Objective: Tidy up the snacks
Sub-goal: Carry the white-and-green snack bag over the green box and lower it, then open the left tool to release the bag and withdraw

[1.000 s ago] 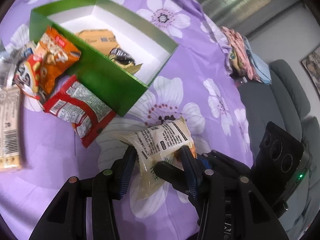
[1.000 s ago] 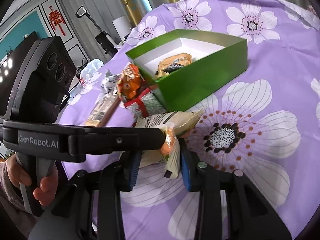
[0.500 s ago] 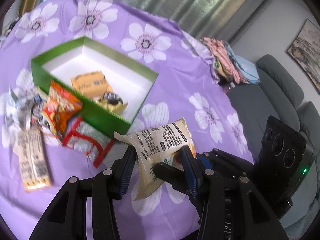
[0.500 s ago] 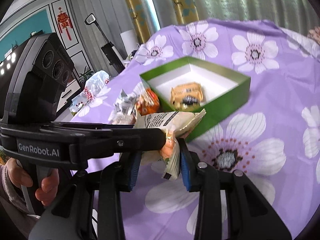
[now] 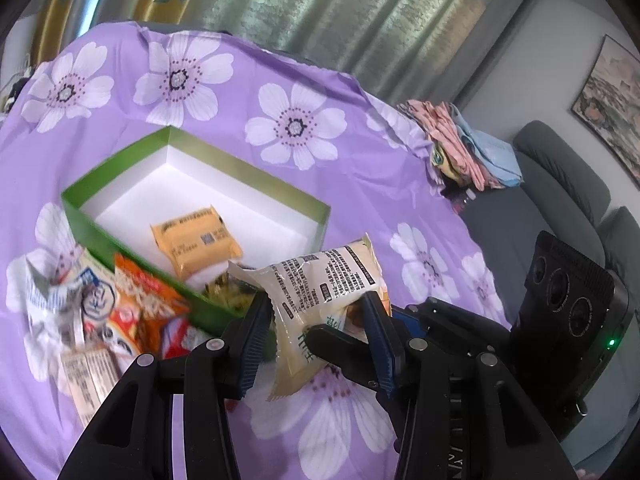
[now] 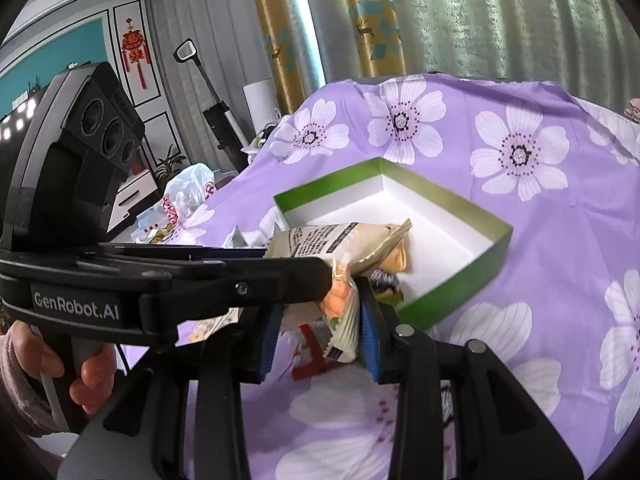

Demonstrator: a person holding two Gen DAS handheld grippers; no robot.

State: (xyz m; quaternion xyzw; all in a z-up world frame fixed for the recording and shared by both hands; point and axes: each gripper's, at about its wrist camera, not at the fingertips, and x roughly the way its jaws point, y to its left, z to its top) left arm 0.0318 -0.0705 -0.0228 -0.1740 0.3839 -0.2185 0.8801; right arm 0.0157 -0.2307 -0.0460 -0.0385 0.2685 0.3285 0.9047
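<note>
A pale printed snack packet (image 5: 320, 280) hangs above the purple flowered cloth, just at the near wall of the green box (image 5: 248, 168). My left gripper (image 5: 316, 312) is shut on its middle. My right gripper (image 6: 318, 328) is shut on the packet's crimped lower end (image 6: 344, 320), and one of its black fingers (image 5: 340, 340) crosses under the packet in the left wrist view. The white-lined box (image 6: 460, 200) holds a yellow-orange packet (image 5: 196, 240) and a dark wrapped snack (image 5: 232, 292).
Loose snacks lie left of the box: an orange bag (image 5: 144, 292), crumpled white wrappers (image 5: 48, 292), a red bag (image 5: 180, 332) and a long bar (image 5: 88, 376). Folded clothes (image 5: 452, 148) sit at the cloth's far right edge by a grey sofa (image 5: 560, 200). A hand (image 6: 88, 376) grips the left tool.
Both grippers have risen together with the pale packet, lifting it off the cloth. The box now shows lower and farther off, and more of the room is in view.
</note>
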